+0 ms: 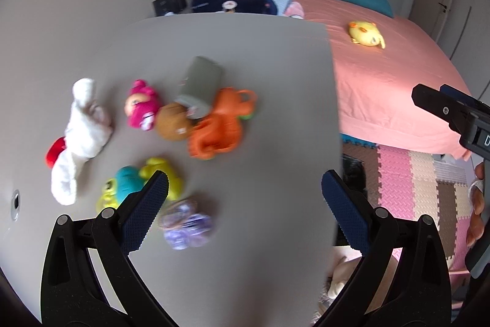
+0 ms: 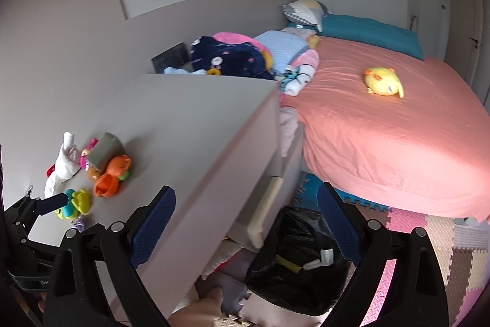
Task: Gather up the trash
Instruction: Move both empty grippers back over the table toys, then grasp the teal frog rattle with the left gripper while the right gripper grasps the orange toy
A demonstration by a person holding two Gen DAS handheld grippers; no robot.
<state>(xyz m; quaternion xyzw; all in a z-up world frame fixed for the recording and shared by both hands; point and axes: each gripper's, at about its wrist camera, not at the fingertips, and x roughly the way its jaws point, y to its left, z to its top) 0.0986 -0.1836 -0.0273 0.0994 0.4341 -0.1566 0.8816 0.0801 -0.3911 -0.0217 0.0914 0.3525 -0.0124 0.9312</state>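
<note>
A crumpled purple wrapper lies on the grey dresser top, just right of my left gripper's left finger; it shows small in the right wrist view. My left gripper is open and empty above the dresser's near part. My right gripper is open and empty, above the dresser's front edge and a bin lined with a black bag on the floor. Yellow and white scraps lie in the bag.
Toys sit on the dresser: a white plush, a pink doll, a brown ball, an orange toy, a grey-green cup, a yellow-teal toy. A pink bed with a yellow plush stands right.
</note>
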